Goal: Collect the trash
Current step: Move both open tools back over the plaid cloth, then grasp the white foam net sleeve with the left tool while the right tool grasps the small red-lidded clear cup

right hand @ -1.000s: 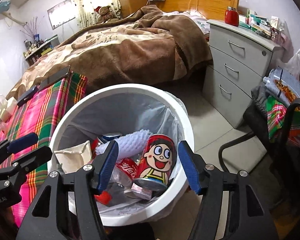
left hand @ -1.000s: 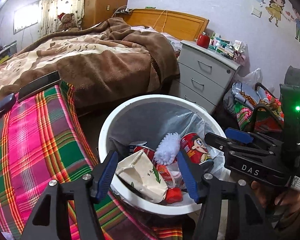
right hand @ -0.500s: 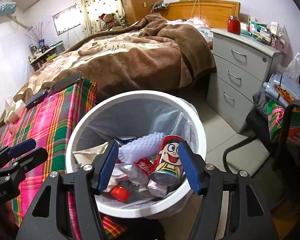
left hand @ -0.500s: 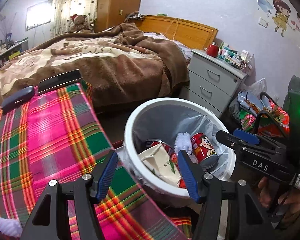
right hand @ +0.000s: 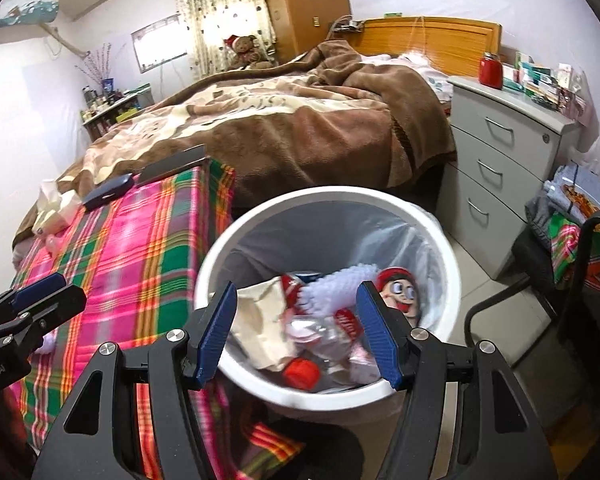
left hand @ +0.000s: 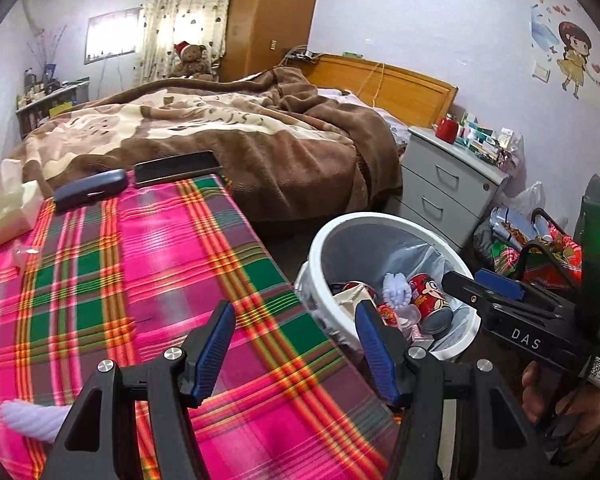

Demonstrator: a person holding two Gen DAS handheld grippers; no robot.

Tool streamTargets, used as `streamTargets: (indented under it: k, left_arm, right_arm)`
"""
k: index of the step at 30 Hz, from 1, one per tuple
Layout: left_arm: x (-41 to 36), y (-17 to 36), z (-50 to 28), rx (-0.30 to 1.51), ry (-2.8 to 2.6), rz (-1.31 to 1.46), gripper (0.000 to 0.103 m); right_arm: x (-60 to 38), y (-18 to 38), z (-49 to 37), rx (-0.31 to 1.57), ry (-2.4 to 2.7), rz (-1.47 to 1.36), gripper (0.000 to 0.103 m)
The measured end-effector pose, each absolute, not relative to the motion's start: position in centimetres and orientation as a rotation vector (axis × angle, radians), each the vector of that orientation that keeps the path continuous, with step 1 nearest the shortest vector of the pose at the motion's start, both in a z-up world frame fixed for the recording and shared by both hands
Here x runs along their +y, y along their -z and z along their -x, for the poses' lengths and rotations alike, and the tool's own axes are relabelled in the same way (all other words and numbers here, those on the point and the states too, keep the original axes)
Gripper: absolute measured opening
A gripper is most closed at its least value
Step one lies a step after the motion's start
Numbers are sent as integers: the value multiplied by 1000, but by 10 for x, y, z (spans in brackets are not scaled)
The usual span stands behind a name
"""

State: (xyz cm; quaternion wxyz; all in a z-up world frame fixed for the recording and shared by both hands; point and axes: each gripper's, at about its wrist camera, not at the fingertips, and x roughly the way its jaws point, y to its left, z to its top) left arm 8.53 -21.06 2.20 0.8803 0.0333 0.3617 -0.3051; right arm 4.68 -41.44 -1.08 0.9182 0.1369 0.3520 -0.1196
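A white bin (left hand: 342, 228) with a clear liner stands on the floor beside the plaid-covered table (left hand: 140, 280). It holds a red cartoon can (right hand: 400, 292), a lilac bristly piece (right hand: 340, 284), a crumpled paper bag (right hand: 260, 320) and a red cap (right hand: 300, 372). My right gripper (right hand: 296, 308) hovers open and empty over the bin (right hand: 328, 196); in the left wrist view the right gripper (left hand: 468, 280) shows beside the bin's right rim. My left gripper (left hand: 294, 320) is open and empty above the cloth's right edge. A lilac fluffy item (left hand: 32, 420) lies on the cloth at lower left, and a small clear scrap (left hand: 24, 254) lies farther back.
On the cloth's far end lie a tissue pack (left hand: 8, 208), a dark glasses case (left hand: 90, 192) and a black phone (left hand: 176, 168). A bed with a brown blanket (left hand: 240, 140) is behind. Grey drawers (right hand: 500, 160) and a black chair with bags (right hand: 580, 248) stand right of the bin.
My left gripper has swung left, from over the bin to over the plaid cloth. The right gripper has drawn back and up a little, still above the bin. Both stay open.
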Motion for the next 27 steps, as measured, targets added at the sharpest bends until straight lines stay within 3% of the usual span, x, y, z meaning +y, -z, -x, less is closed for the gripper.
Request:
streamTargets:
  k: [18, 27]
  left_arm:
    - [-81, -3, -73, 752, 440, -48, 66]
    - [-28, 20, -80, 803, 363, -173, 69]
  right_arm:
    - [-319, 13, -72, 719, 23, -194, 64]
    - [-284, 18, -94, 745, -50, -183, 64]
